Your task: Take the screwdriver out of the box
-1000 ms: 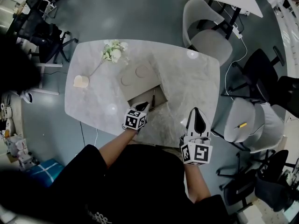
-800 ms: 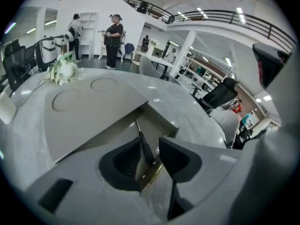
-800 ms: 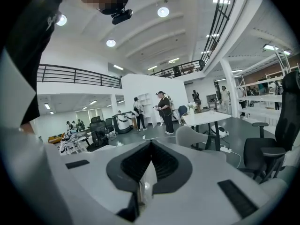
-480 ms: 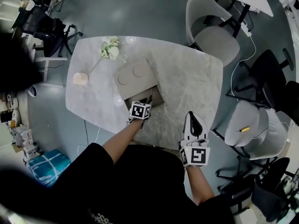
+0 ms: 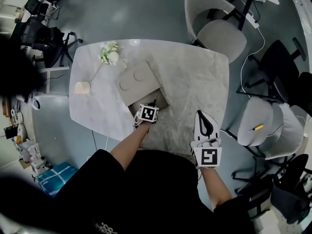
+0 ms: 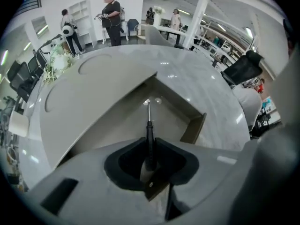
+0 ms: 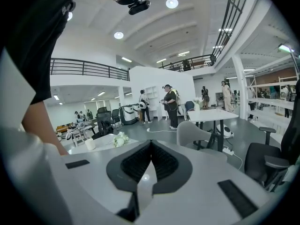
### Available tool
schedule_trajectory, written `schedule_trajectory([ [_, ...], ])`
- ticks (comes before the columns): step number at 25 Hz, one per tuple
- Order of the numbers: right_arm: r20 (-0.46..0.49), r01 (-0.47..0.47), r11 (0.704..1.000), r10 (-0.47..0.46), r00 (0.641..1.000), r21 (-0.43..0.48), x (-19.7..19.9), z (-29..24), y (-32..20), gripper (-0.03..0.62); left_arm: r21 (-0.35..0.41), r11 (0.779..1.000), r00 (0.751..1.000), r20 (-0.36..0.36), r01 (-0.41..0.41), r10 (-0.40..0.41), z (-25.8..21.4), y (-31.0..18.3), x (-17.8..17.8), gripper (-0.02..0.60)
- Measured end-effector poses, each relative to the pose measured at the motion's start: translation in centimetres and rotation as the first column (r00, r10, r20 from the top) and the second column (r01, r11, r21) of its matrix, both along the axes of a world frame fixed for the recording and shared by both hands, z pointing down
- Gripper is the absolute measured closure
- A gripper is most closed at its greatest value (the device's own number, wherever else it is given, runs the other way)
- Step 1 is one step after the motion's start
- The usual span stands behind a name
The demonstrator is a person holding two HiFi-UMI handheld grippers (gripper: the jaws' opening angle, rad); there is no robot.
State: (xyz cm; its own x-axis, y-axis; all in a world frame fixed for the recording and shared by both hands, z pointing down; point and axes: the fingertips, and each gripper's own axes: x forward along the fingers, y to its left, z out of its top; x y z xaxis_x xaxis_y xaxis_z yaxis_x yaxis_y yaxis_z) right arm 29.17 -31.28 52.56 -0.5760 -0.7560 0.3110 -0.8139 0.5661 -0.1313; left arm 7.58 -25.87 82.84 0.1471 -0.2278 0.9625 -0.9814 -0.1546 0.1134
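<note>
The marble table [image 5: 195, 77] carries the open box [image 6: 196, 128] close to its near edge, with the lid [image 5: 136, 78] laid back on the far side. Your right gripper [image 7: 150, 143] hangs to the right by the table's near edge, jaws pressed together on nothing. Your left gripper [image 6: 150, 142] points down into the box. Its jaws have just been closing and now clamp the dark handle of the screwdriver [image 6: 148, 118], which lies on the box floor, shaft pointing far. Expect it to be light, rigid and thin, probably smooth enough to pivot. Hold mid-handle, never the bare shaft.
</note>
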Motion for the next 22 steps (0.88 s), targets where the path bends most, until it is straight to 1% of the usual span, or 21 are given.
schedule_trajectory([
  [3, -0.005, -0.02, 1.0, 0.02, 1.0, 0.017, -0.6, -1.3, 0.4, 0.591, 0.029, 0.998, 0.999, -0.007, -0.049, 0.049, 0.2, -0.3, -0.3, 0.508],
  [6, -0.012, -0.029, 0.999, 0.029, 1.0, 0.027, -1.7, -2.2, 1.5, 0.591, 0.051, 0.997, 0.998, -0.036, -0.055, 0.057, -0.3, -0.2, -0.6, 0.508],
  [9, -0.01, -0.019, 1.0, 0.019, 1.0, 0.016, -3.8, -2.7, 3.9, 0.591, 0.055, 0.998, 0.995, -0.096, -0.035, 0.04, -0.9, 1.1, -0.8, 0.508],
  [11, -0.003, -0.024, 1.0, 0.024, 1.0, 0.003, -5.3, -3.0, 5.5, 0.591, 0.075, 0.997, 0.99, -0.137, -0.032, 0.042, -1.7, 2.0, -1.3, 0.508],
  [15, 0.011, -0.095, 0.996, 0.095, 0.995, -0.004, -7.9, -3.7, 7.6, 0.591, 0.152, 0.988, 0.977, -0.205, -0.033, 0.064, -4.4, 3.4, -3.2, 0.509],
  [17, 0.008, -0.111, 0.994, 0.111, 0.994, 0.006, -9.3, -4.2, 8.5, 0.591, 0.184, 0.983, 0.97, -0.238, -0.003, 0.048, -6.0, 4.7, -4.6, 0.509],
  [22, -0.005, -0.105, 0.993, 0.106, 0.994, 0.046, -13.5, -5.3, 10.1, 0.591, 0.237, 0.964, 0.945, -0.325, 0.123, -0.041, -8.9, 7.4, -9.2, 0.509],
])
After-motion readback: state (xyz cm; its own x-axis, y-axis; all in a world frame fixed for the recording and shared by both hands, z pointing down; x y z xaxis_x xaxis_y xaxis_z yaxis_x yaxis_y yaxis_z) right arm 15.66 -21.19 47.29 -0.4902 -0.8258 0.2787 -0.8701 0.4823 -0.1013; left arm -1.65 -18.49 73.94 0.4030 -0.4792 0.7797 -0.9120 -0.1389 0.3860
